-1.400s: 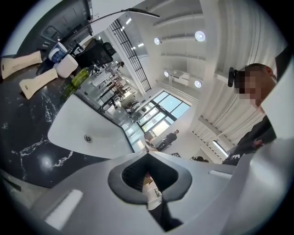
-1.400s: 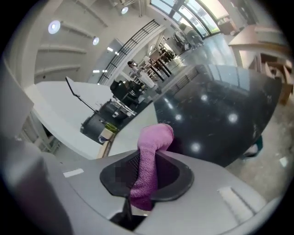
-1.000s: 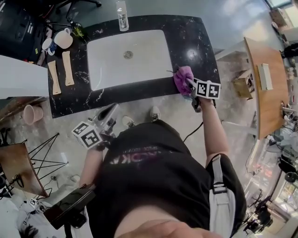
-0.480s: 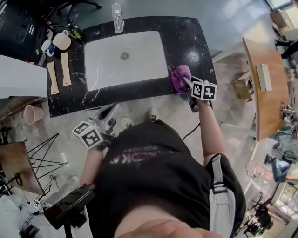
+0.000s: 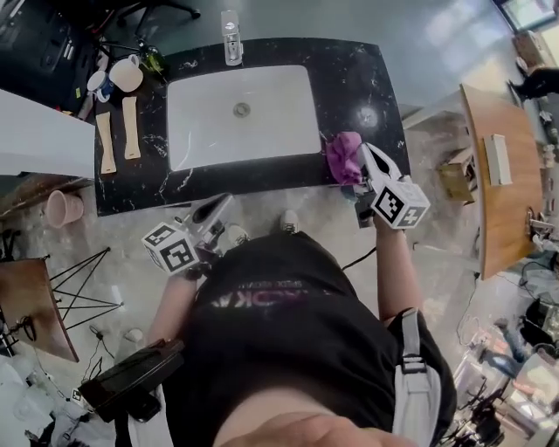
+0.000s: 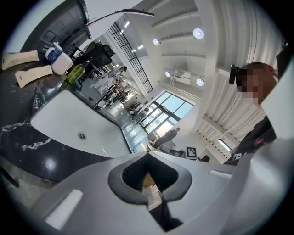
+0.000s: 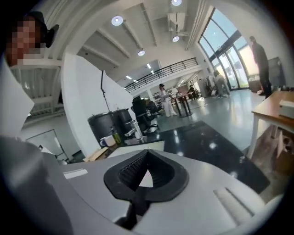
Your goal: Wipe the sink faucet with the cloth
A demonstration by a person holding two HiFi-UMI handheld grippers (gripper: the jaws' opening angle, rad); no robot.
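Bench: a black marble-look bench (image 5: pixel 384 79) has a white rectangular sink (image 5: pixel 210 131) set in its middle. The right end is bare. The left end carries two pale wooden paddles (image 5: pixel 118 135) and a white mug (image 5: pixel 127 74).
Faucet: a short chrome sink faucet (image 5: pixel 231 26) stands at the middle of the far edge, well apart from both tools.
Cloth: a bunched purple cloth (image 5: pixel 342 155) is at the front edge near the front right corner, just right of the sink.
Right hand-held gripper (image 5: pixel 363 150): it is held over the front right corner, tilted slightly down toward the sink. It is clenched, and its own view shows no cloth between the pads.
Left hand-held gripper (image 5: pixel 223 201): it is off the bench, before the front edge and over the floor, near level. It is clenched on nothing.
Hard to tell: from above, the right tips overlap the cloth's edge, and contact cannot be judged. The person's torso hides both upper arms.
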